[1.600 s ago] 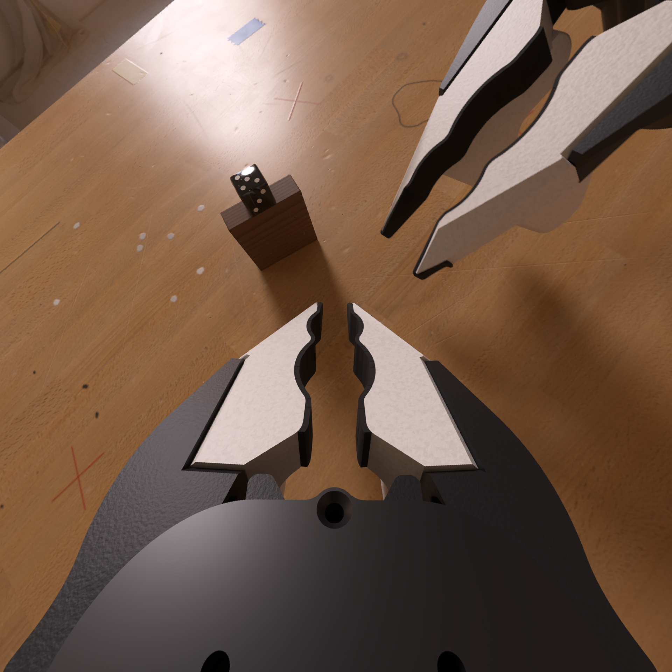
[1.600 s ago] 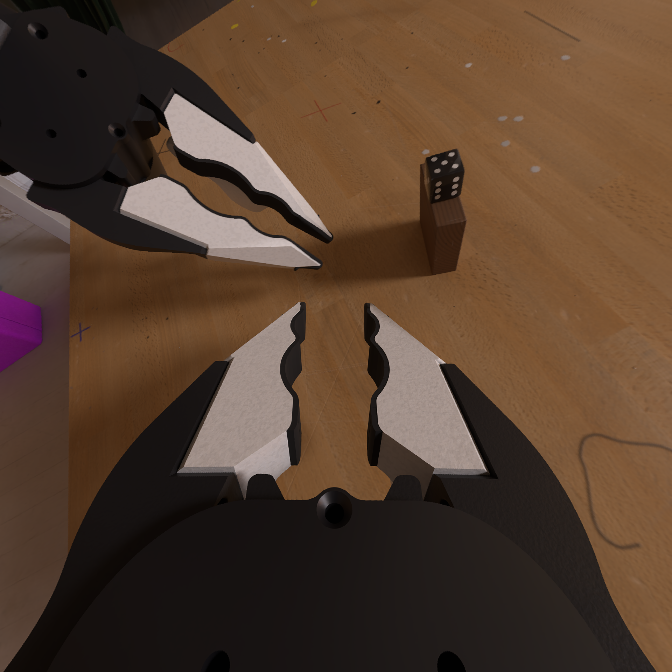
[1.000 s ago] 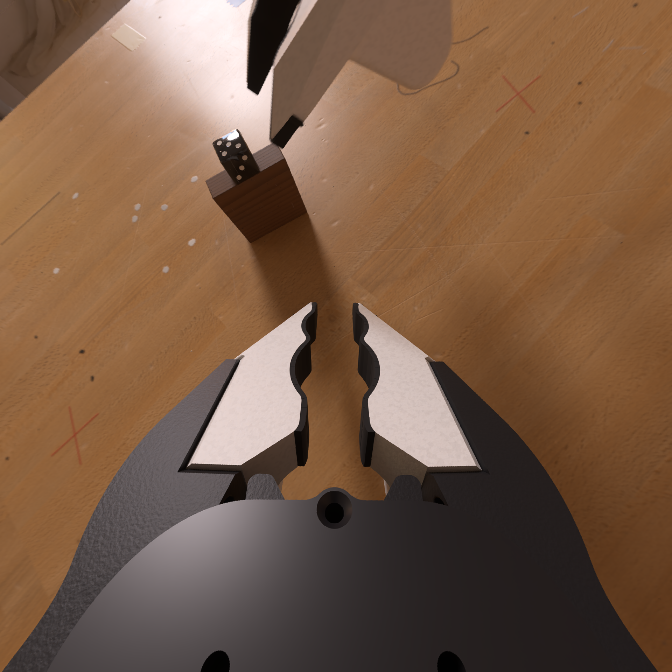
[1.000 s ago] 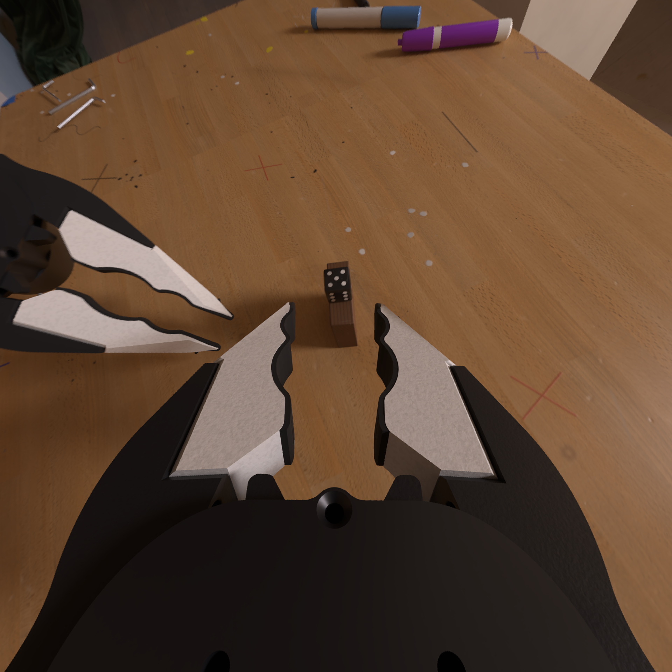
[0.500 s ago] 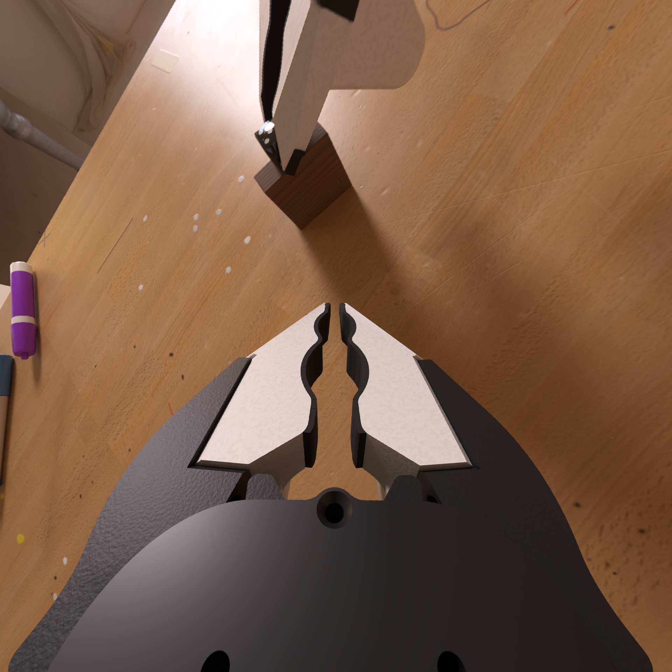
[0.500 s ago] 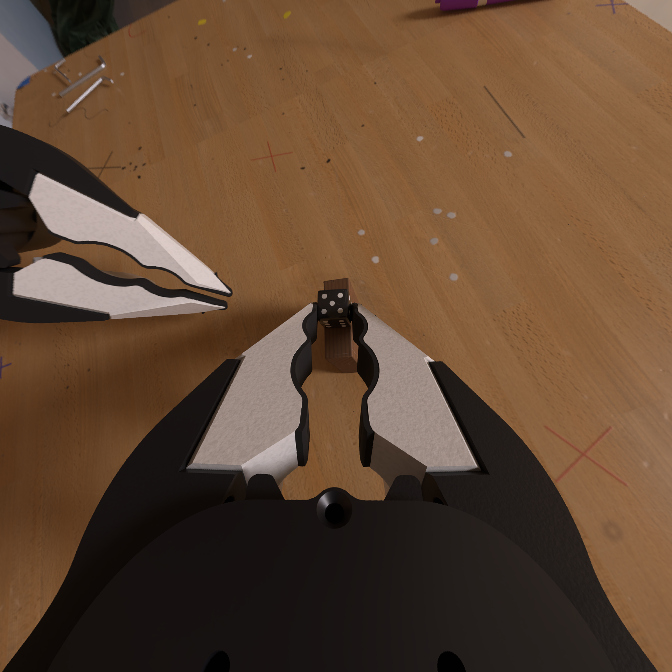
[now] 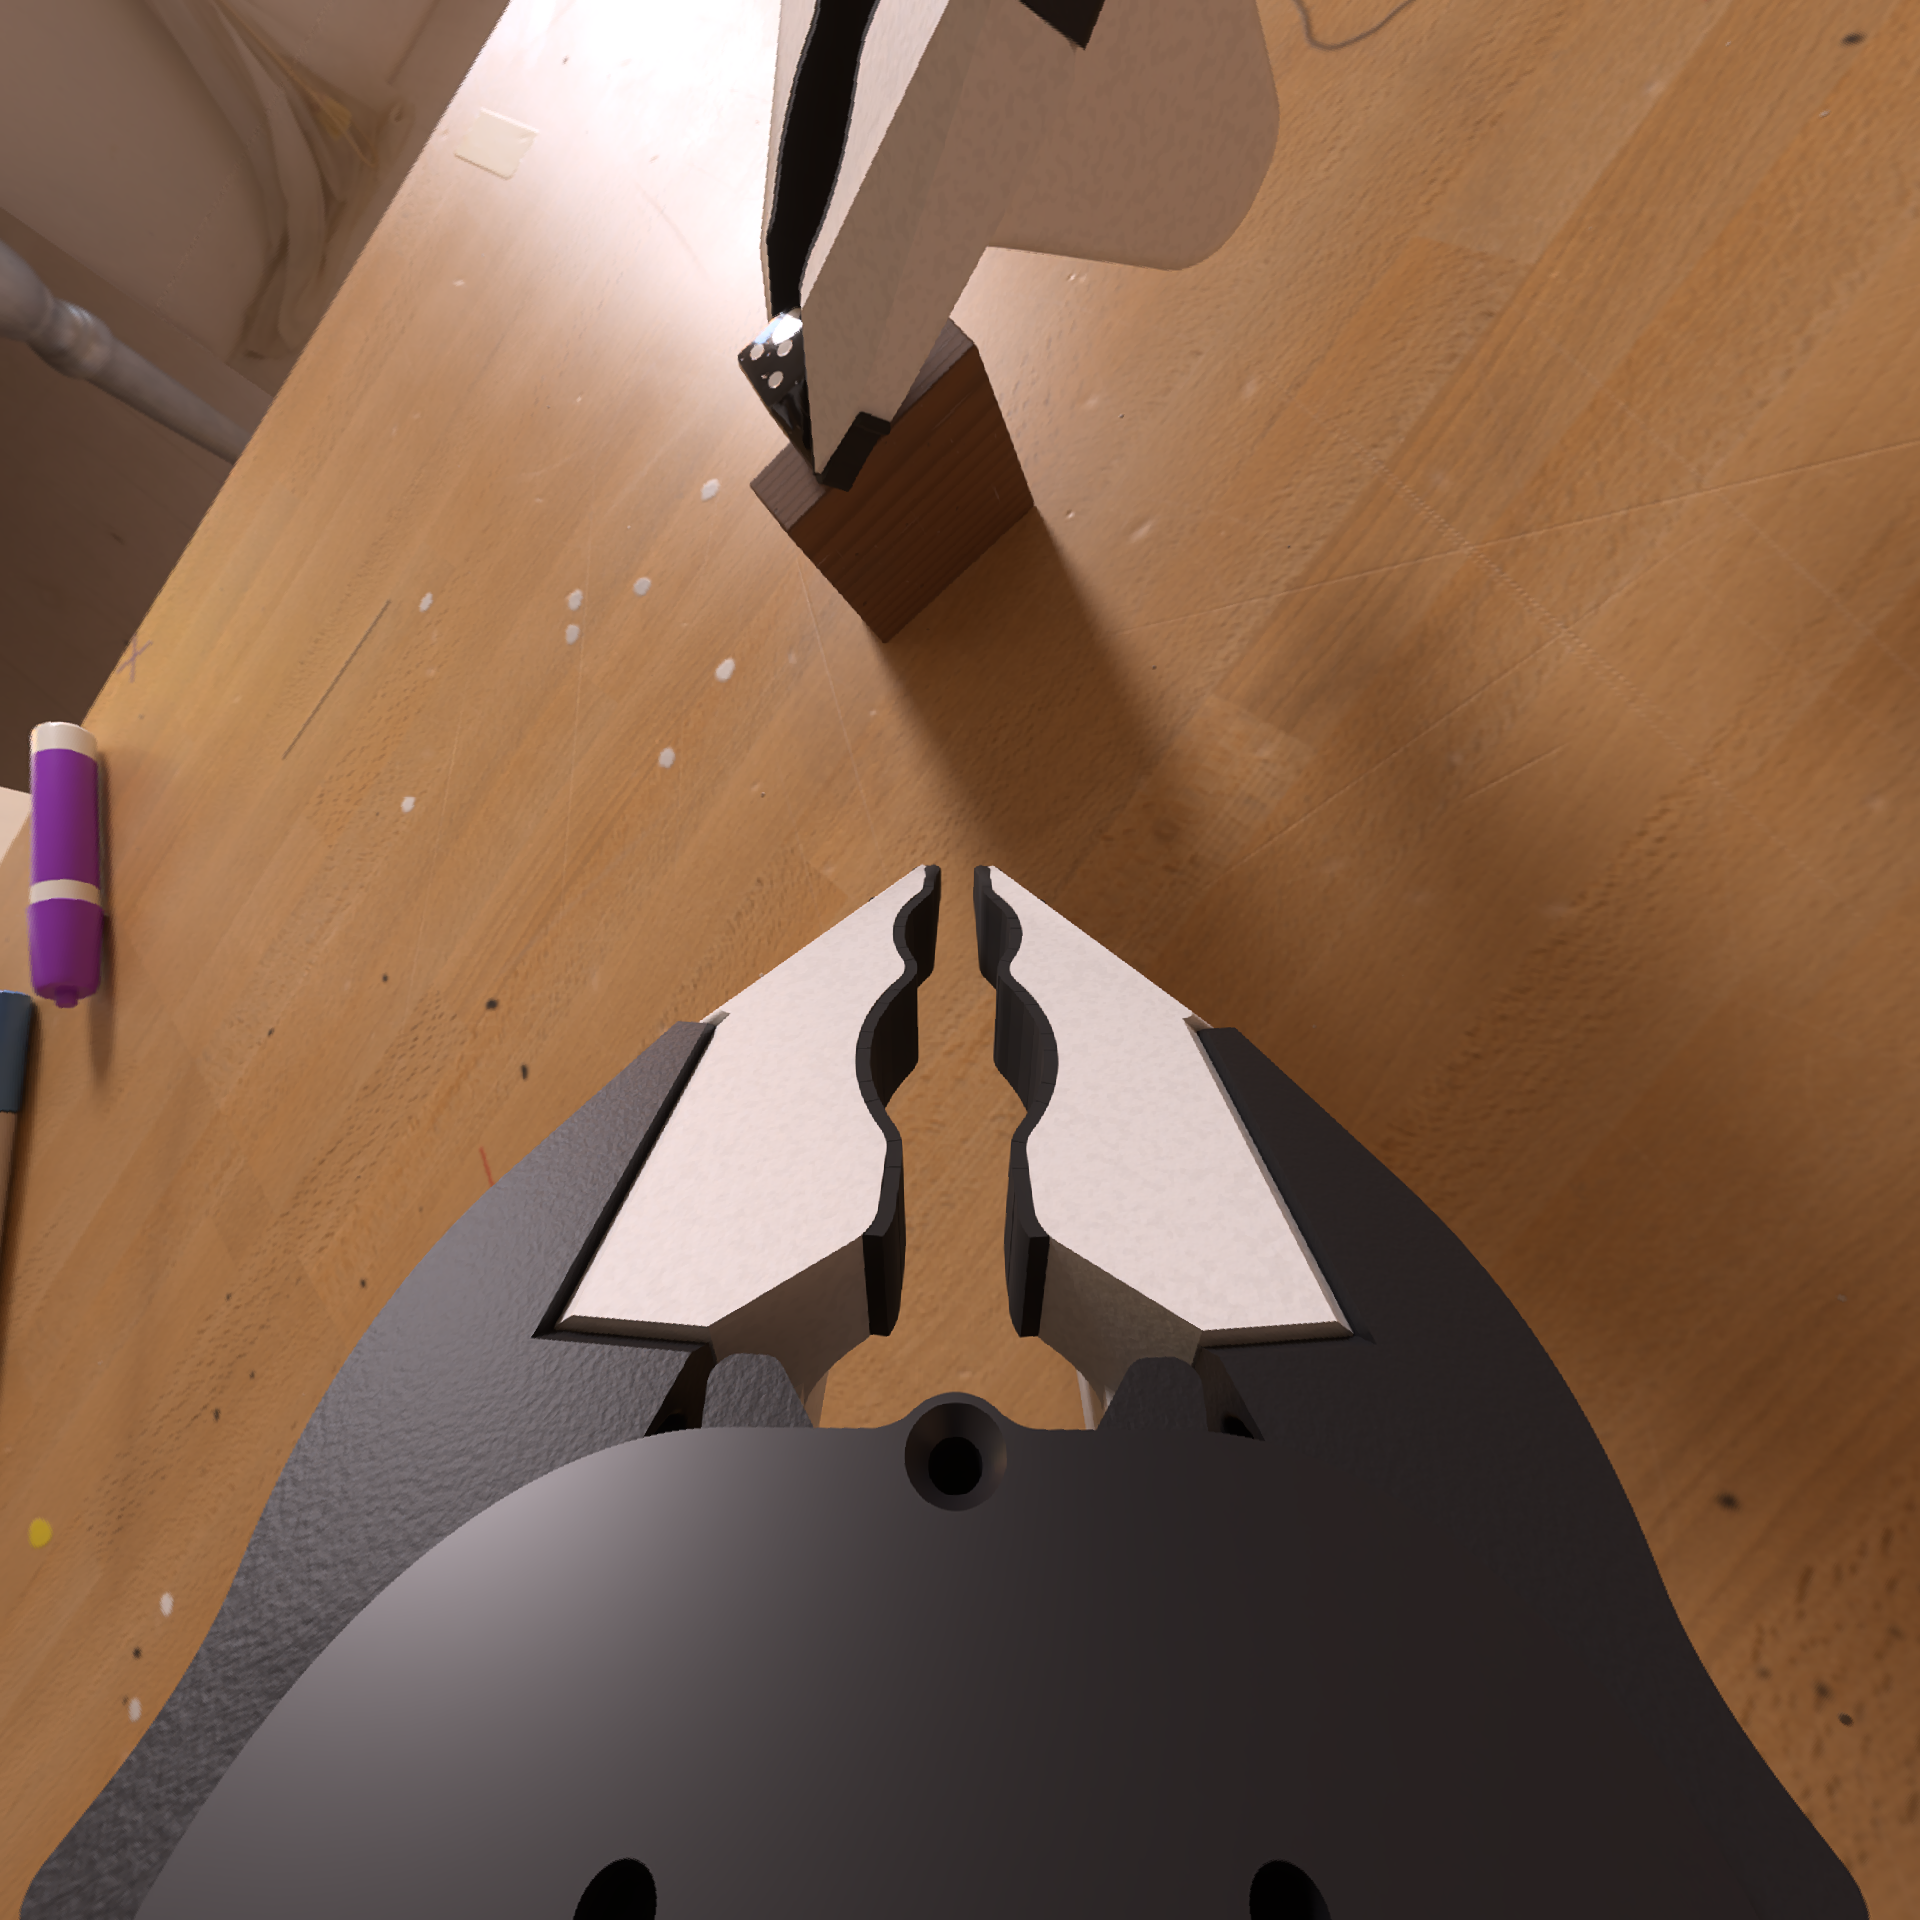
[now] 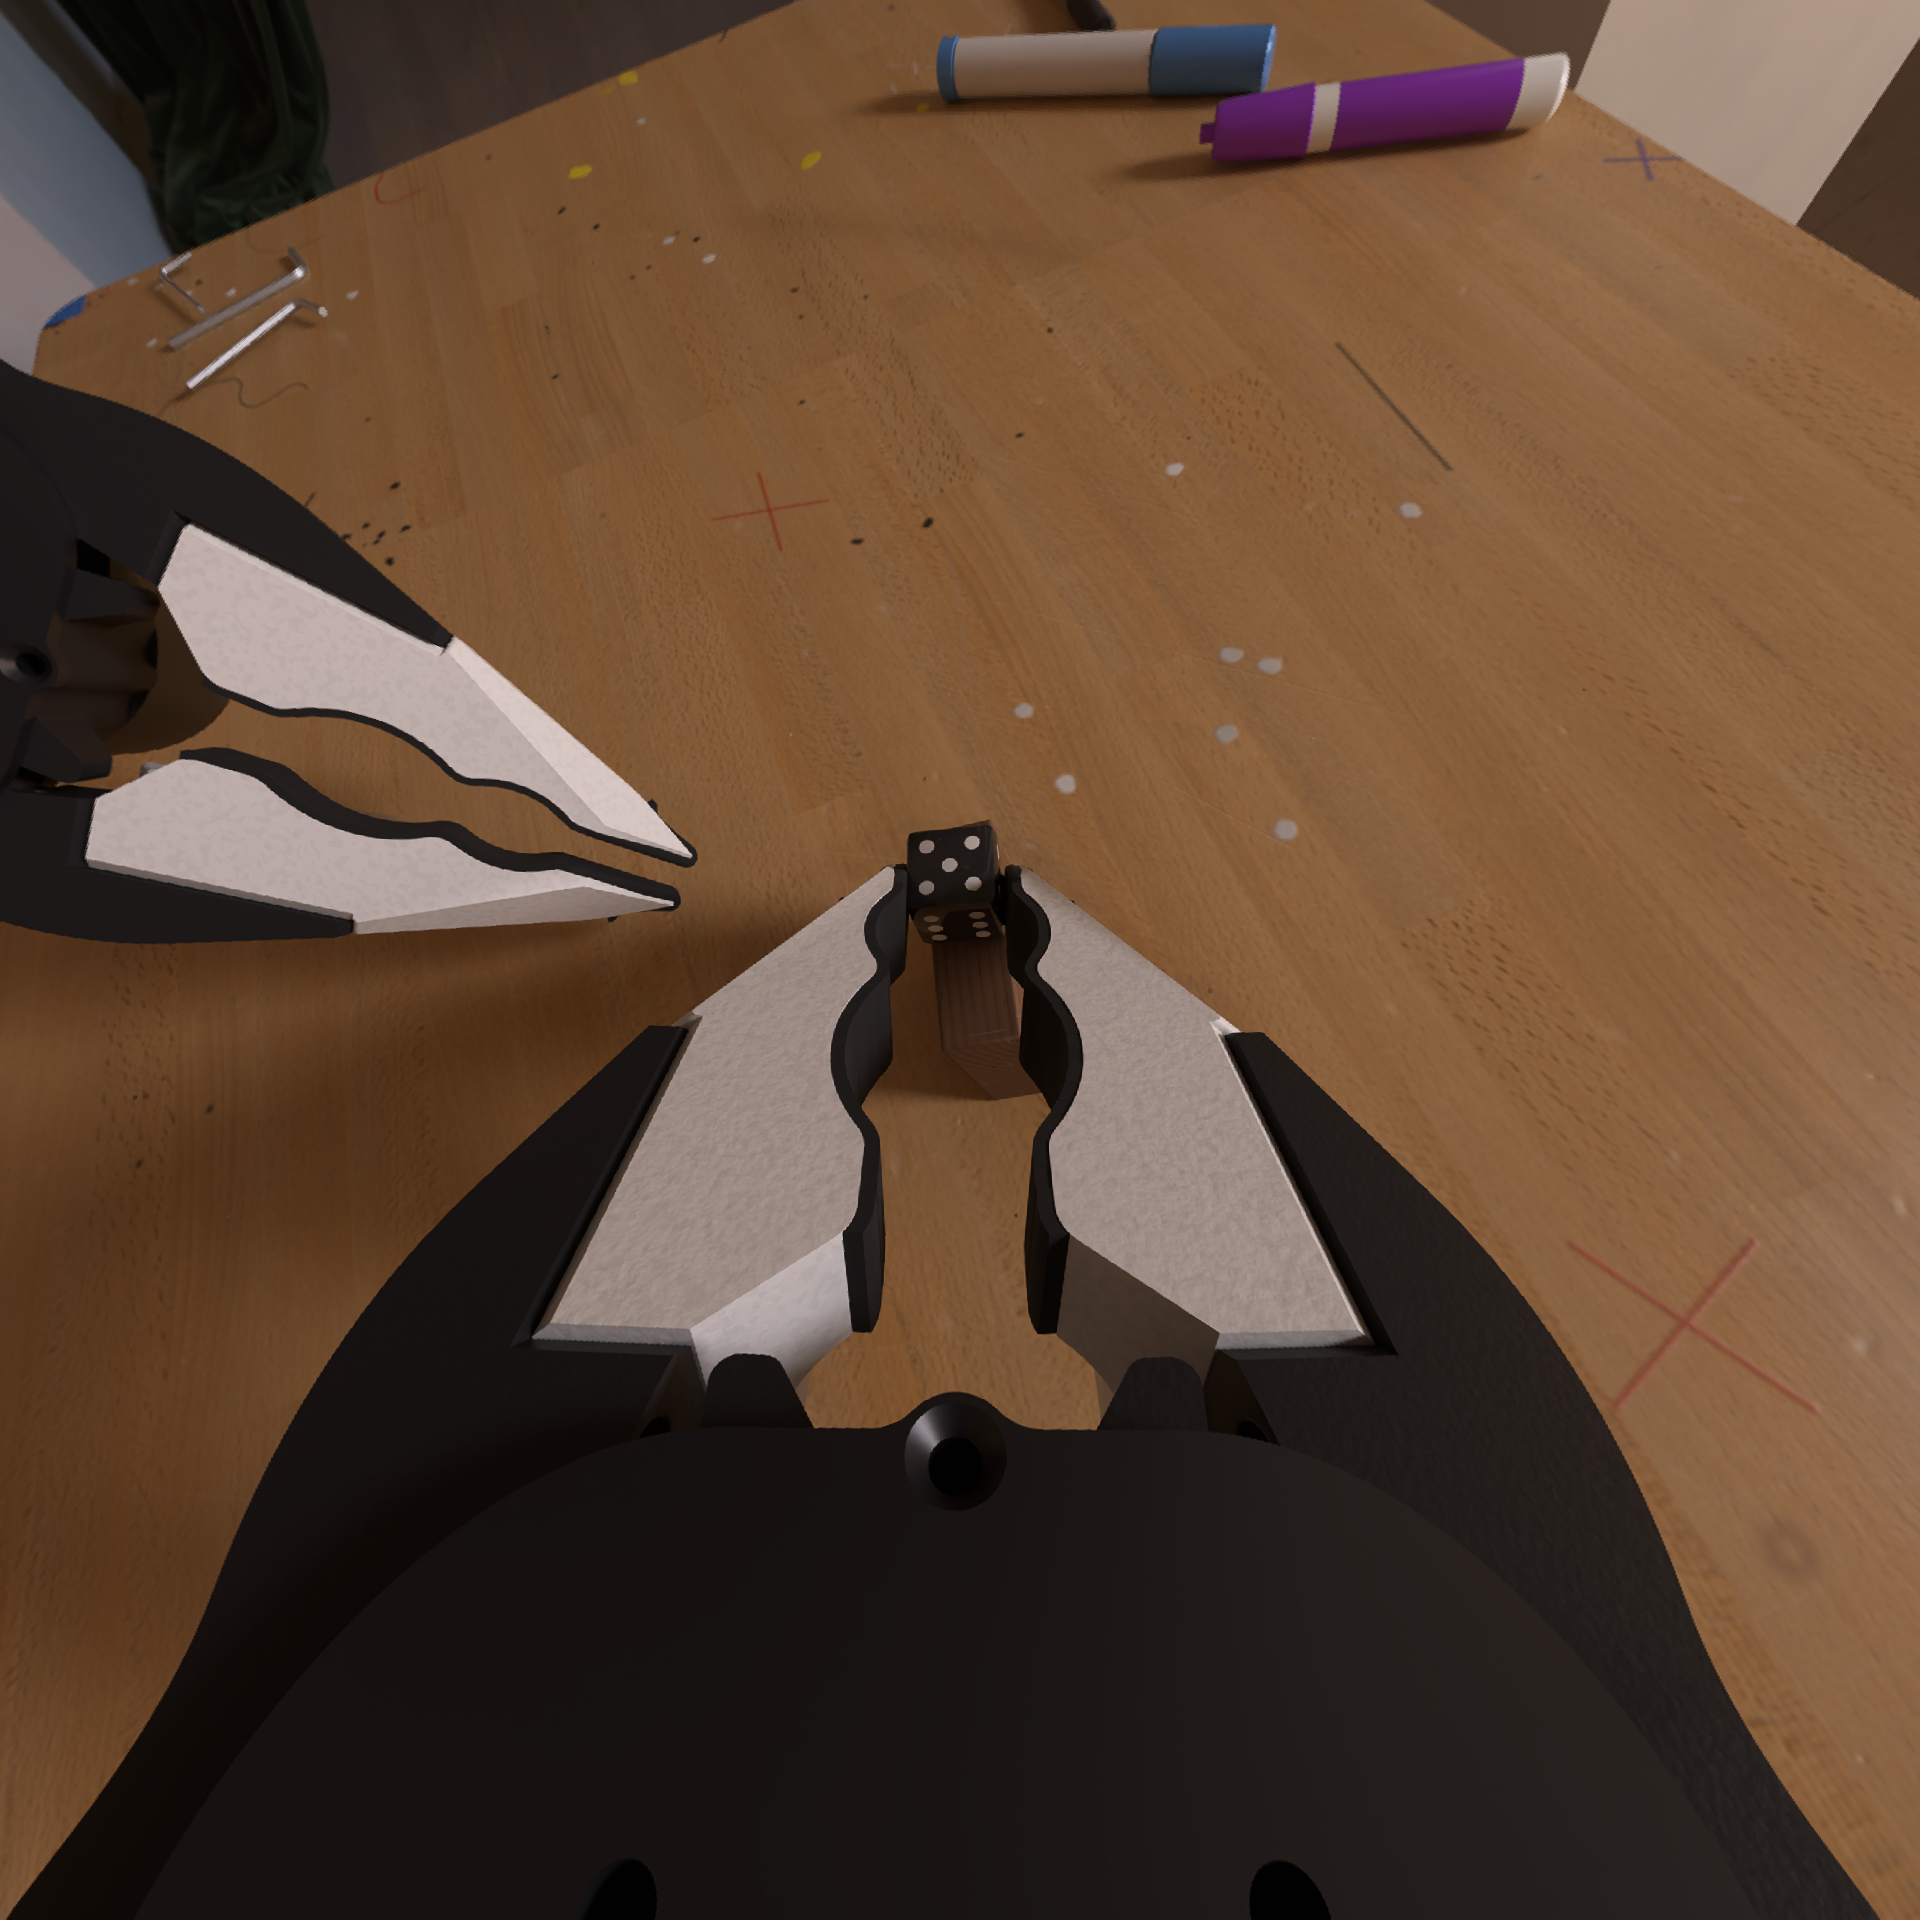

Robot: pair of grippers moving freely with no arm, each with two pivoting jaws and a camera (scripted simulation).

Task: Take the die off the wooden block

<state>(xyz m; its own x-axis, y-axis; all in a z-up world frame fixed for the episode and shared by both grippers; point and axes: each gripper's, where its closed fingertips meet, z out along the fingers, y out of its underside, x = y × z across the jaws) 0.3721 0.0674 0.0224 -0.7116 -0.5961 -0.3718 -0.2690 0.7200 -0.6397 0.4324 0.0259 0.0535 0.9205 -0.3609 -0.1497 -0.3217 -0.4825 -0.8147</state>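
A black die (image 8: 951, 868) with white pips sits at the top of a small upright wooden block (image 8: 977, 1023) on the table. My right gripper (image 8: 954, 881) is shut on the die, one fingertip on each side, with the block showing below between the fingers. I cannot tell whether the die still touches the block. In the left wrist view the right gripper's fingers (image 7: 894, 260) come down from above onto the die (image 7: 774, 369) and hide most of it above the block (image 7: 914, 520). My left gripper (image 7: 956, 873) is shut and empty, well short of the block; it also shows at the left of the right wrist view (image 8: 675, 873).
A purple marker (image 8: 1382, 109) and a blue-capped marker (image 8: 1107, 62) lie at the table's far edge. Several hex keys (image 8: 244, 312) lie at the far left corner. The purple marker (image 7: 64, 862) is near the table's left edge in the left wrist view.
My right gripper swung over the block, came down and closed on the die. My left gripper narrowed until shut and drew back to the side. Little has moved in the last half second.
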